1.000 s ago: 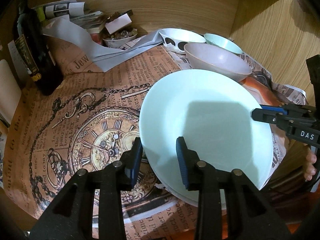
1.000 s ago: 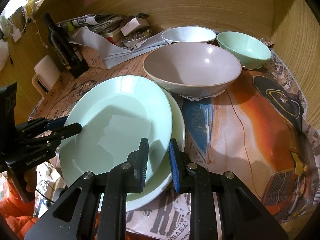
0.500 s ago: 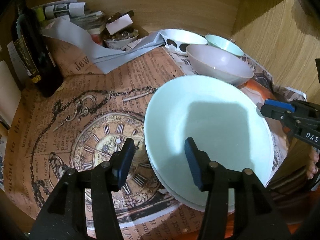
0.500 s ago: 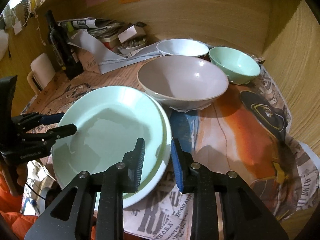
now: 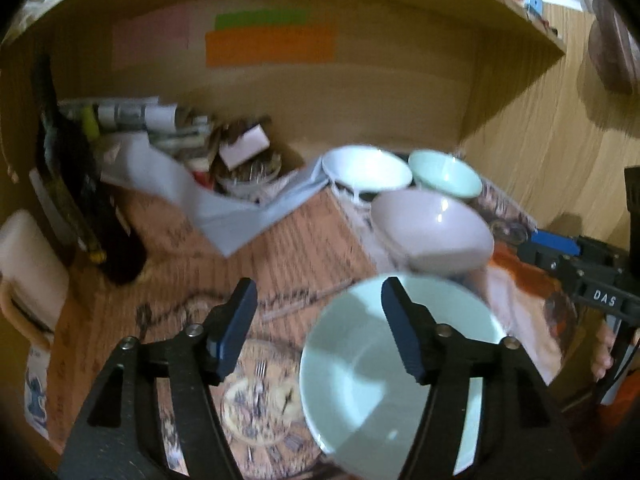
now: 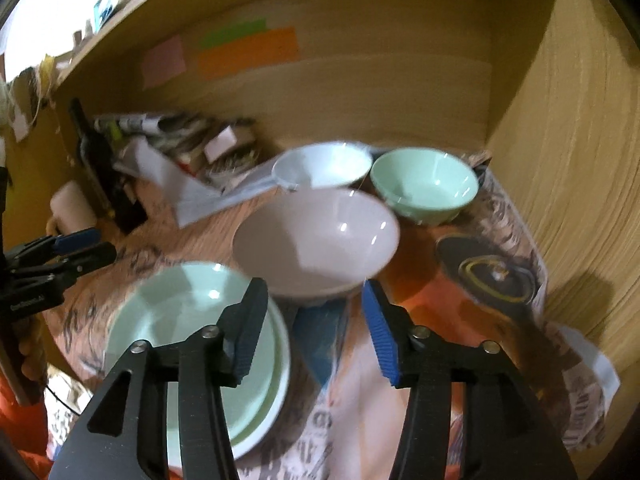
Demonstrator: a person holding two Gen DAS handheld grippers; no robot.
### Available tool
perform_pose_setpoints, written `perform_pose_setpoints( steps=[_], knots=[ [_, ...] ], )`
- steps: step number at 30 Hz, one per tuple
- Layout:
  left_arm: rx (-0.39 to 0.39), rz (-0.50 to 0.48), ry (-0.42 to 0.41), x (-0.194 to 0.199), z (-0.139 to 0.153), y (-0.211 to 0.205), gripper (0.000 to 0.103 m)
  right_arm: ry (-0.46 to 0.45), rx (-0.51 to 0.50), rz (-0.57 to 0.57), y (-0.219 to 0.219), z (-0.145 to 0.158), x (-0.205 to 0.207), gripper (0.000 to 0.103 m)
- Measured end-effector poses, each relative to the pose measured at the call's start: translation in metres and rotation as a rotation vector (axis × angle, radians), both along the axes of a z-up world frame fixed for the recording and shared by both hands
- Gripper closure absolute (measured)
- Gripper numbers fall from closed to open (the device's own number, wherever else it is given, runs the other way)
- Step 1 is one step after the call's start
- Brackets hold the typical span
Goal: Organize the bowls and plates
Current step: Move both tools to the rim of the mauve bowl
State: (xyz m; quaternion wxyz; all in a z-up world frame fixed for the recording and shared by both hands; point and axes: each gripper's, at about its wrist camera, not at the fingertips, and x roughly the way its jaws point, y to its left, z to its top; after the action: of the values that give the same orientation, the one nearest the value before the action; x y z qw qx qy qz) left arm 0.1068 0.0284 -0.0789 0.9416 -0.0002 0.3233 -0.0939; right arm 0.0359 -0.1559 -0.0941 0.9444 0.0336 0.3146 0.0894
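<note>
Two pale green plates [image 5: 360,384] [image 6: 168,320] lie stacked on the newspaper-covered shelf. Behind them stands a large pinkish bowl [image 5: 432,232] [image 6: 316,240], then a white bowl [image 5: 366,168] [image 6: 324,164] and a small green bowl [image 5: 444,174] [image 6: 424,184]. My left gripper [image 5: 320,316] hovers above the plates' left edge, its jaws opening with nothing between them. My right gripper [image 6: 314,320] hangs above the plates' right edge in front of the pinkish bowl, jaws opening and empty too. Each gripper shows at the side of the other's view.
A dark bottle [image 5: 84,200] [image 6: 100,164] and a white mug [image 5: 28,272] [image 6: 72,204] stand at the left. Papers and a small cluttered dish [image 5: 240,160] fill the back left. Wooden walls [image 6: 560,160] close the back and right, and coloured notes [image 5: 268,36] hang on the back wall.
Both grippers let go of the top green plate, opened and rose away from it. The plate now rests on the one beneath, and the views tilted up toward the back wall.
</note>
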Motion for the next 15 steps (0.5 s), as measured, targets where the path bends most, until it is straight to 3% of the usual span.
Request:
perform_pose_setpoints(
  steps=[10, 12, 15],
  knots=[
    [-0.002, -0.045, 0.007, 0.054, 0.013, -0.024, 0.035, -0.06, 0.019, -0.059, -0.019, 0.009, 0.023, 0.056],
    [0.002, -0.052, 0.026, 0.066, 0.011, -0.029, 0.035, -0.068, 0.021, -0.07, -0.022, 0.009, 0.03, 0.045],
    [0.007, -0.068, 0.062, 0.085, 0.005, -0.036, 0.035, -0.073, 0.02, -0.085, -0.026, 0.007, 0.038, 0.041]
  ],
)
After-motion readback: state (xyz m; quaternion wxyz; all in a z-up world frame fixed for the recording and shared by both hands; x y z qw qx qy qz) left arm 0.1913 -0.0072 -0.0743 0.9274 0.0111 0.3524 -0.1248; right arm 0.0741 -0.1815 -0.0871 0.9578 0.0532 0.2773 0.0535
